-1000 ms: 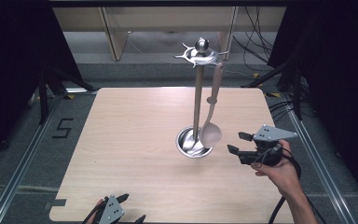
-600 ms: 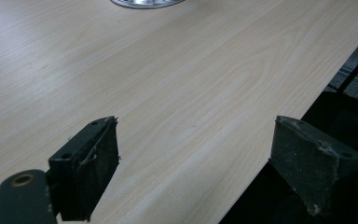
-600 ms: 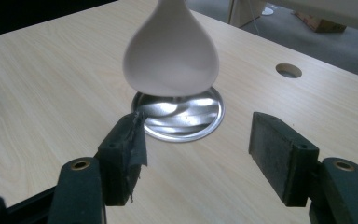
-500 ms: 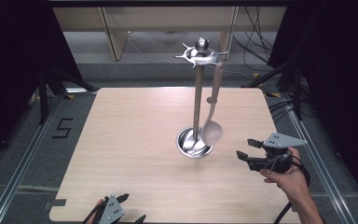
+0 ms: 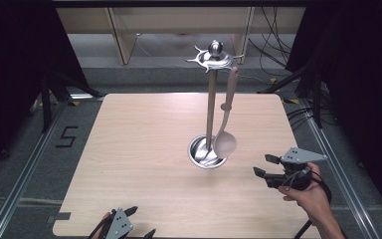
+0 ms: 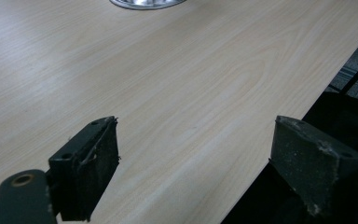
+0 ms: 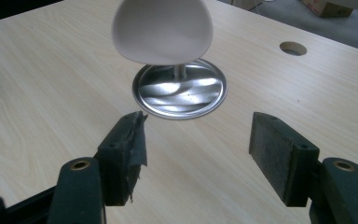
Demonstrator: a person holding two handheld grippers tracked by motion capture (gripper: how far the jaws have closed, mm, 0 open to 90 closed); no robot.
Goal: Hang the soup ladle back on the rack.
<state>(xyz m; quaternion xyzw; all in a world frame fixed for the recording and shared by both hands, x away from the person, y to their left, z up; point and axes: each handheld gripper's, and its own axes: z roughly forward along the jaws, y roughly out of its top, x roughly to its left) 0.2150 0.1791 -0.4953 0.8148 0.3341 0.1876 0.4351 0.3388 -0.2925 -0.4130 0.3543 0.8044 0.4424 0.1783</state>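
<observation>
A steel utensil stand (image 5: 210,94) rises from a round base (image 5: 206,153) right of the table's middle. From a hook at its top hangs a pale ladle (image 5: 225,141), its bowl just above the base. The bowl of the ladle (image 7: 162,30) and the base (image 7: 181,91) lie ahead of my right gripper (image 7: 196,149), whose jaws stand open and empty. In the high view my right gripper (image 5: 264,166) hovers low, right of the base, pointing left toward it. My left gripper (image 5: 139,221) rests open at the table's near edge. Its jaws straddle bare wood in the left gripper view (image 6: 196,161).
The light wooden table (image 5: 144,149) is bare apart from the stand. A small round hole (image 7: 293,47) is cut in its top. Metal rails run along both sides. A wooden shelf and loose cables sit behind the far edge.
My right gripper has drifted down and toward the near-right of the table, away from the ladle's bowl. The left gripper has stayed put.
</observation>
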